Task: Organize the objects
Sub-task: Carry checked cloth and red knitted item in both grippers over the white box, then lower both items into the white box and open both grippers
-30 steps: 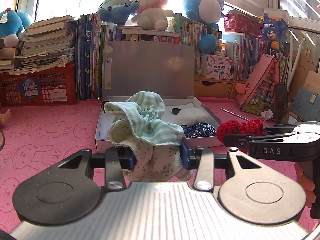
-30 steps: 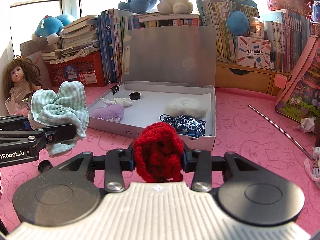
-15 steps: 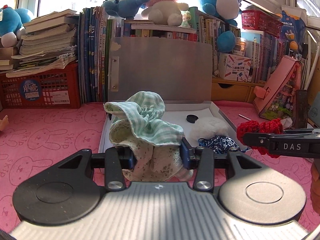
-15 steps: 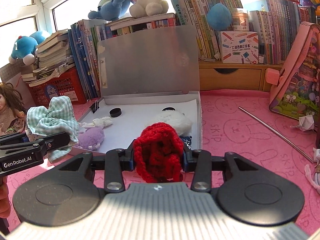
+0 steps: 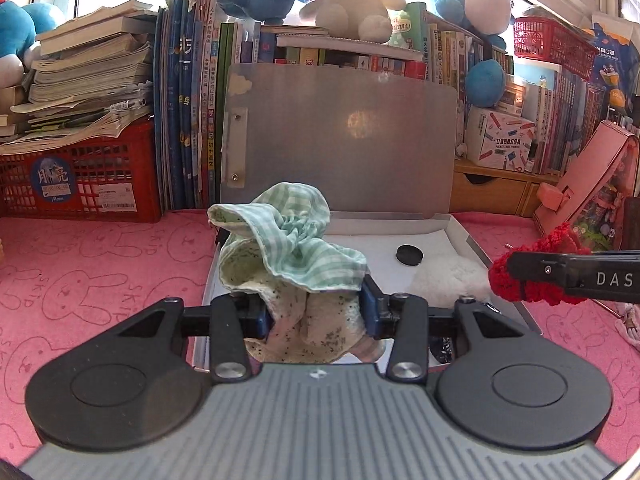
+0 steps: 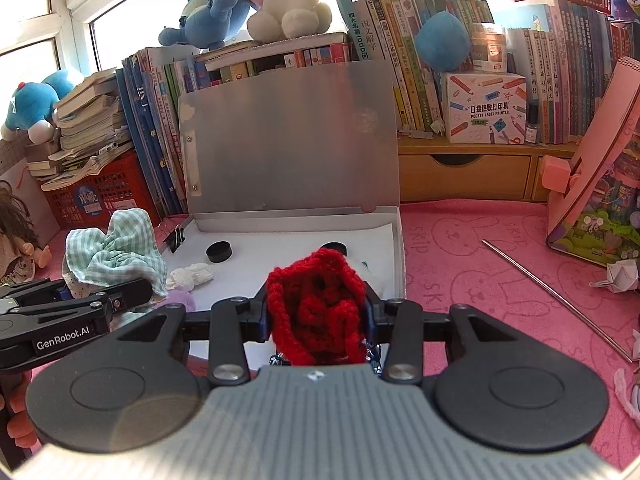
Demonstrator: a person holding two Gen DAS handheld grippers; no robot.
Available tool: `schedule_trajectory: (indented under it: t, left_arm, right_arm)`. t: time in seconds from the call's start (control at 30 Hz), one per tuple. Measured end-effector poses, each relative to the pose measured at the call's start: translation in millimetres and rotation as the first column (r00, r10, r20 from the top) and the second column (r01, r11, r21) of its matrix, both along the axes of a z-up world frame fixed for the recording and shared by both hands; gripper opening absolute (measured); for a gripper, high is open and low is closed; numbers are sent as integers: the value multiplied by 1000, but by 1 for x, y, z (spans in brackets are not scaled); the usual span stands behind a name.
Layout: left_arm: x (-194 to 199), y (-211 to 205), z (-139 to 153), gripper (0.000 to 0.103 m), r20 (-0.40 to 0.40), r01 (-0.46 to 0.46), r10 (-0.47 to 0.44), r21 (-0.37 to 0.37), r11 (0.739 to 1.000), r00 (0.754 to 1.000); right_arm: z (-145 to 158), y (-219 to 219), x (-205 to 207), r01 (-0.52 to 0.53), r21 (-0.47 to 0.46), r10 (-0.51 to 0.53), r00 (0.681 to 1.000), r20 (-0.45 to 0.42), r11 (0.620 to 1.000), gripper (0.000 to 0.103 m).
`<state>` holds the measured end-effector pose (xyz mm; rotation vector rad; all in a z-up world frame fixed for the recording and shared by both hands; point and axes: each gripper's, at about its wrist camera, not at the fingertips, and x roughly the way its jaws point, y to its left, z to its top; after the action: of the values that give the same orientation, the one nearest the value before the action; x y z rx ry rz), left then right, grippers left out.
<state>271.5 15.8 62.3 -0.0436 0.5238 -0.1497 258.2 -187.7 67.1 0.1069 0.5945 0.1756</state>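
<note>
My left gripper (image 5: 316, 312) is shut on a green checked cloth (image 5: 288, 248) and holds it over the near left part of an open white box (image 5: 460, 232). The cloth also shows in the right wrist view (image 6: 116, 252). My right gripper (image 6: 316, 316) is shut on a red knitted piece (image 6: 316, 304), held above the box's near right part (image 6: 396, 248). The red piece shows at the right of the left wrist view (image 5: 532, 276). In the box lie a black disc (image 6: 219, 251), a white fluffy item (image 5: 448, 276), a white crumpled piece (image 6: 190, 276) and a purple item (image 6: 180, 300).
The box lid (image 6: 288, 136) stands upright against rows of books (image 6: 400, 52). A red crate (image 5: 80, 176) is at the back left. A doll (image 6: 16, 240) sits at the far left. A metal rod (image 6: 556, 296) and a pink toy case (image 6: 596, 184) lie right on the pink mat.
Both grippers have moved forward toward the box with their loads still held. The box and its lid now look larger and nearer in both views.
</note>
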Motion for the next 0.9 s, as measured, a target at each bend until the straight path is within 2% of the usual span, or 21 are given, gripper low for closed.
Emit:
schedule_trajectory:
  t: [0.43,0.6,0.67,0.73,0.9]
  left_arm:
    - [52,3,-7,48,-23,-37,37,22,999,999]
    - [53,6,-16,48,-35,-30,31,13,999,999]
    - [51,6,-19,48,-36,-21,22,17,1000,999]
    - [49,4,-22,48,-33,-14,15,29,999,999]
    - [46,1,-23,48,-35,-13,14,33,999,999]
  right_arm:
    - [8,3,53,47,-18,-47,999,-4,999,45]
    - [-5,-7,44,43,19,-42,999,-30,999,48]
    - [-10,-12,26,33,16,-33,999,-27,999,65]
    - [-13,-16,3,8,14,-8,1000,-9,1000,75]
    - [-29,-22,-39,18,-40,-18,1000,-11,999,82]
